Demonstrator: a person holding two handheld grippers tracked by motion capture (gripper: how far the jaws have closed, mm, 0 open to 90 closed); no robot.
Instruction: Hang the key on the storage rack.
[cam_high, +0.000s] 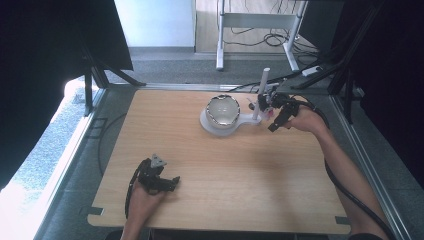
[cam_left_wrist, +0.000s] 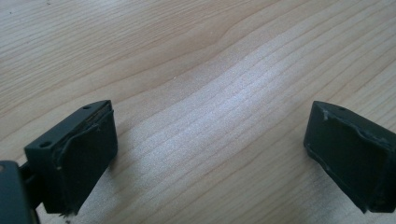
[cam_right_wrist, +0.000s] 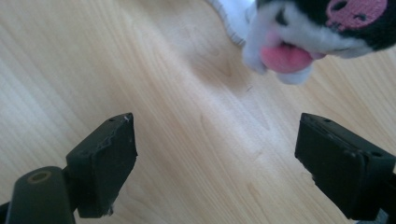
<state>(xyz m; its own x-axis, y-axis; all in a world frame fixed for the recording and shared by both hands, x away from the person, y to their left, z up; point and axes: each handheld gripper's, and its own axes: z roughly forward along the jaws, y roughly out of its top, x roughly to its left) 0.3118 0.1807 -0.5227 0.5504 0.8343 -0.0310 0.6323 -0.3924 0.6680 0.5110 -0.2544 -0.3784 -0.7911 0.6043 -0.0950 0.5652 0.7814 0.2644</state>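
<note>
Fingers (cam_right_wrist: 105, 163) of the right gripper (cam_right_wrist: 224, 158) stand wide apart over bare wood, clasping nothing. Just beyond them, at one o'clock in the right gripper view, sits a small black-and-white plush animal toy (cam_right_wrist: 308, 32) with a pink tongue and pink patch, soft and fuzzy, clear of both pads. In the high view that right gripper (cam_high: 276, 119) lies at three o'clock from a shiny round metal bowl (cam_high: 223, 110); whether anything lies in the bowl I cannot tell. The bowl rests on a white plastic base with an upright white post (cam_high: 260, 97). The left gripper (cam_left_wrist: 205, 158), released, hovers at seven o'clock on the light wooden table (cam_high: 240, 175), well apart from the toy.
</note>
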